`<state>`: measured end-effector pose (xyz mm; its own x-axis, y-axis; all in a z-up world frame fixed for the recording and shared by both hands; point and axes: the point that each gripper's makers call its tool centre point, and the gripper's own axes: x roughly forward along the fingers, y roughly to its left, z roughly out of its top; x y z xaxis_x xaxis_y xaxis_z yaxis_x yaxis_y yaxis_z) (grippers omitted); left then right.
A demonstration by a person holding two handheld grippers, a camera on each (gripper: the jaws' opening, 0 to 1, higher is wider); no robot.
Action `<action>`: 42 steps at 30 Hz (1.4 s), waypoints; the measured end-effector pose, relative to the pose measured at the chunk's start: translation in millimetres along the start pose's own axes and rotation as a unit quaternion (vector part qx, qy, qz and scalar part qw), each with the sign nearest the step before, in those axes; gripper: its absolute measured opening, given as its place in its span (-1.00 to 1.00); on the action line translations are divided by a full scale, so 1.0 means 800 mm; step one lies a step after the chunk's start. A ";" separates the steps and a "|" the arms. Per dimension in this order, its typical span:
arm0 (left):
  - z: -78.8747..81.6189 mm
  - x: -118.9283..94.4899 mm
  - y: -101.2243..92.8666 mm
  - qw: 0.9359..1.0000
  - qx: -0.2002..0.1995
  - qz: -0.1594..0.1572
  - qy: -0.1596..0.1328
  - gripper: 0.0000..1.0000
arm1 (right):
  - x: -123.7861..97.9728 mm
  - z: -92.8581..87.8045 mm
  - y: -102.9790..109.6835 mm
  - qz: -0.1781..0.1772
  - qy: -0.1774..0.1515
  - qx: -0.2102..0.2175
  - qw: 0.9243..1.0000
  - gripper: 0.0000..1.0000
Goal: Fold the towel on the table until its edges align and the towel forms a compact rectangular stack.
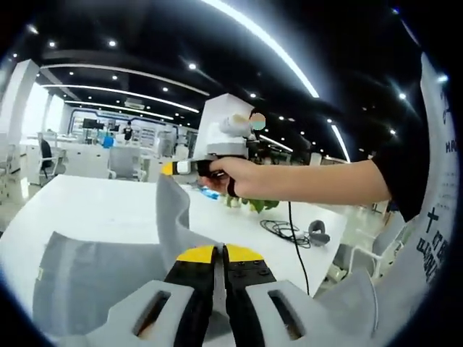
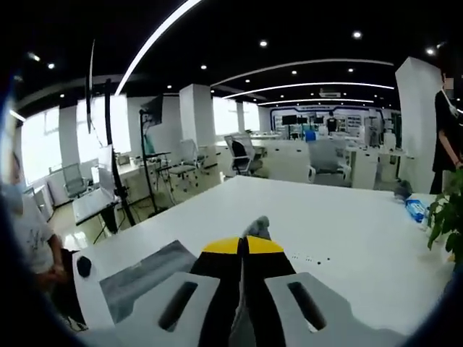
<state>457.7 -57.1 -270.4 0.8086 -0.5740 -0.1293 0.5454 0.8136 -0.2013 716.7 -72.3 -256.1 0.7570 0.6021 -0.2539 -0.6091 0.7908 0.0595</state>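
Both grippers pinch the grey towel (image 1: 108,278): left gripper (image 1: 219,254) at lower centre, right gripper (image 2: 244,246) likewise. Keep both corners level and taut, then lower them squarely onto the bench (image 2: 347,238).

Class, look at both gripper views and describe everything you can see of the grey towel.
The towel is plain grey, soft-looking cloth, partly lifted off the white table. In the left gripper view, the left gripper is shut on one part while another rises as a peak to the right gripper, held in a person's hand. The rest drapes loosely on the table. In the right gripper view, a tuft pokes past the closed yellow tips and a flat part lies below.
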 end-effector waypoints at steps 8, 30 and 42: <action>0.005 -0.024 0.031 0.999 -0.010 0.034 -0.007 -0.93 | 0.019 0.007 0.026 0.016 0.001 -0.011 1.000 -1.00; 0.018 -0.090 0.127 0.990 -0.028 0.131 -0.040 -0.93 | 0.074 0.019 0.104 0.054 -0.002 -0.015 0.998 -1.00; 0.018 -0.114 0.165 0.982 -0.033 0.179 -0.052 -0.93 | 0.107 0.023 0.141 0.074 -0.002 -0.016 0.997 -1.00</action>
<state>459.0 104.1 -270.9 0.9656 -0.2381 -0.1046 0.2104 0.9516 -0.2239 717.3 70.0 -253.3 0.6595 0.7122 -0.2405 -0.7212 0.6897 0.0647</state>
